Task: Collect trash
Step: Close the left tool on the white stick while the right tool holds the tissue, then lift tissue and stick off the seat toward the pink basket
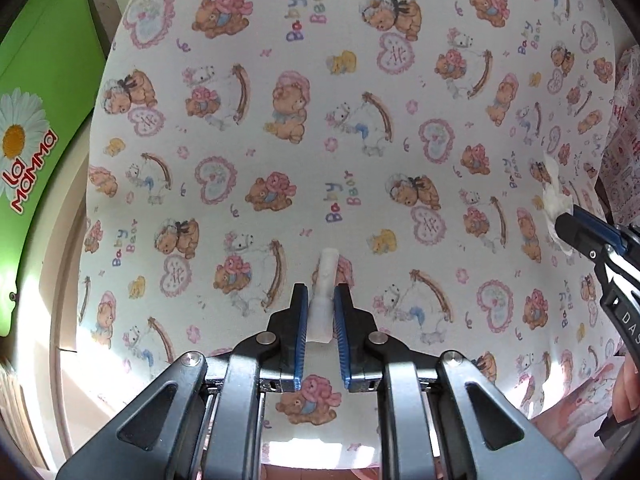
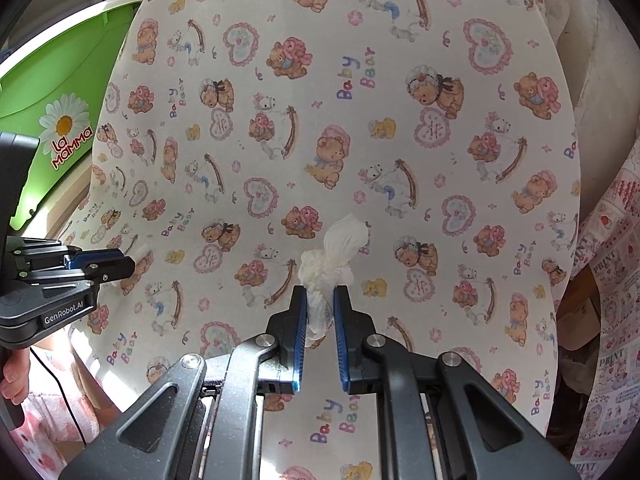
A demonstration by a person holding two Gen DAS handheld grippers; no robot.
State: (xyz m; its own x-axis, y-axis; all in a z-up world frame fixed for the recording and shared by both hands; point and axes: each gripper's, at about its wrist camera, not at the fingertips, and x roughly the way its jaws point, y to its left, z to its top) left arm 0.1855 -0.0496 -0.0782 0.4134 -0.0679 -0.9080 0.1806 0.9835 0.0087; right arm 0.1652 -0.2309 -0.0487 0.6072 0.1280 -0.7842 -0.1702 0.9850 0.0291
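The left claw (image 1: 321, 294) is clamped on a small white rolled paper stick (image 1: 325, 300), its blue-lined pads pressing the stick from both sides; the stick pokes out past the fingertips toward 12 o'clock in the left wrist view. Under it spreads a white cloth printed with teddy bears, pink hearts and rocking horses (image 1: 320, 120), which covers the bench and fills most of both views.

The right claw (image 2: 320, 296) is narrow and gripping a crumpled white tissue wad (image 2: 332, 264). The wad's lower part is squeezed between the pads, and its twisted upper part bulges out beyond the tips toward 12 o'clock. In the left wrist view this same claw enters from 3 o'clock, with the tissue showing white at its tip, well apart from the paper stick.

In the right wrist view the left claw comes in from 9 o'clock, a bit of white showing at its tip, and a hand (image 2: 14, 376) grips the handle at about 8 o'clock, beside pink flowered fabric (image 2: 44, 440).

A bright green plastic tub with a white daisy and red lettering (image 1: 36, 128) stands beyond the cloth's edge at 9 to 10 o'clock in the left wrist view. A second printed fabric with pink and red patches (image 2: 608, 320) hangs at 3 to 4 o'clock in the right wrist view.
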